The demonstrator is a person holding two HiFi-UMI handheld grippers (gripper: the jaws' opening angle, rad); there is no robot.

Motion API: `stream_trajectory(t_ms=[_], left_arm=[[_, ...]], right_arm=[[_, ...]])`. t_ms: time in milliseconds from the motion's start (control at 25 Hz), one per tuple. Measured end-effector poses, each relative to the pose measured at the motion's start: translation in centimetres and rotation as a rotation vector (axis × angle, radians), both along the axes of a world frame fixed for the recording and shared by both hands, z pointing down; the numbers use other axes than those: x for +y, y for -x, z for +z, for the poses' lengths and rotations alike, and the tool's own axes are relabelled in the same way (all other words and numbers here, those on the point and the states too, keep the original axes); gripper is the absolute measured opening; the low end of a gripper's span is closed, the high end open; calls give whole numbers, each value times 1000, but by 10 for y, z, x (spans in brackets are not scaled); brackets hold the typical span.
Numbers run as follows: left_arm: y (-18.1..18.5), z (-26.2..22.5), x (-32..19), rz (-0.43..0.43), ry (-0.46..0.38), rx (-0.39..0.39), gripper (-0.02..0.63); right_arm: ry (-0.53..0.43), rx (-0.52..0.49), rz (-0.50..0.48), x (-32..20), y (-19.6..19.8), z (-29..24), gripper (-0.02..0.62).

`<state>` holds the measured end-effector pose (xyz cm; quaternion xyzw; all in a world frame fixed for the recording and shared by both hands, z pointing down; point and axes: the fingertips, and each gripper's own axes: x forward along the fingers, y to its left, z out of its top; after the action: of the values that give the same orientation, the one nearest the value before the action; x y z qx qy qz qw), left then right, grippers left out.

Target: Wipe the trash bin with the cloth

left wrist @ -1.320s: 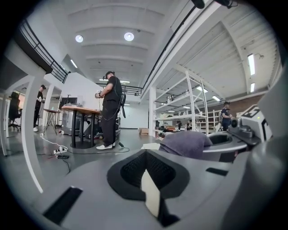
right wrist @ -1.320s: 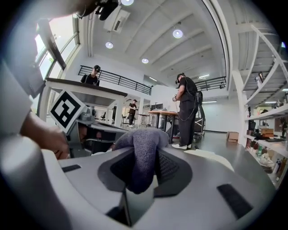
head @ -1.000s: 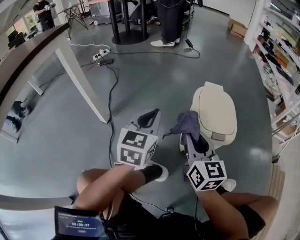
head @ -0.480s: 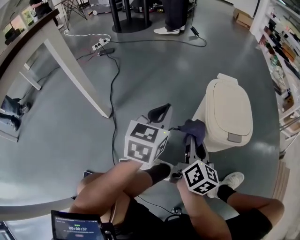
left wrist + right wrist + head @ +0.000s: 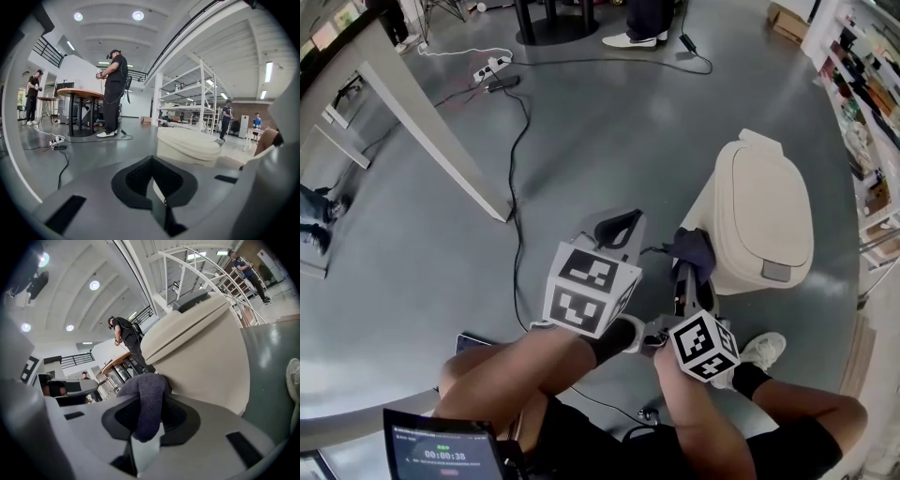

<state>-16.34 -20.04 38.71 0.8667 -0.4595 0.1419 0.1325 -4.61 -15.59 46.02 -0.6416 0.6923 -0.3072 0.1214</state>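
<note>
A cream trash bin (image 5: 759, 216) with a shut lid stands on the grey floor to the right. My right gripper (image 5: 687, 274) is shut on a dark grey-purple cloth (image 5: 695, 247), which bunches against the bin's left side wall. In the right gripper view the cloth (image 5: 149, 401) folds over between the jaws of that gripper (image 5: 147, 430), with the bin's wall (image 5: 206, 357) right behind it. My left gripper (image 5: 619, 227) hovers just left of the cloth, shut on nothing. The left gripper view shows the left gripper (image 5: 151, 174) with the bin (image 5: 187, 146) beyond it to the right.
A black cable (image 5: 516, 159) runs across the floor to a power strip (image 5: 489, 67). A slanted white table leg (image 5: 431, 141) stands at the left. Shelves (image 5: 867, 103) line the right edge. A bystander's shoes (image 5: 628, 39) are at the top. A timer screen (image 5: 441, 448) shows at the bottom left.
The head camera has swung, so the bin now sits higher and nearer. The right gripper still holds the cloth at the bin's left side. The left gripper stays beside it.
</note>
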Motion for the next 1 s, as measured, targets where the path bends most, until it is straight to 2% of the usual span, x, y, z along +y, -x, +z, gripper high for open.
stream_trajectory(t_ms=[320,600,800,1000], left_arm=[[-6,28,-5,11,69,-12,-3],[-9,66,-9,17,125,-23,-3],[-18,73,-9,39,138,-20,-3],[-30,70,-7,67,94,-50,-3]], right_arm=[[64,25,11,-7,-8,43,92],[135,61,42,-12,-10,109,92],[190,71,19,-15,-13,140,92],[227,92,-4,-19,-16,164,92]])
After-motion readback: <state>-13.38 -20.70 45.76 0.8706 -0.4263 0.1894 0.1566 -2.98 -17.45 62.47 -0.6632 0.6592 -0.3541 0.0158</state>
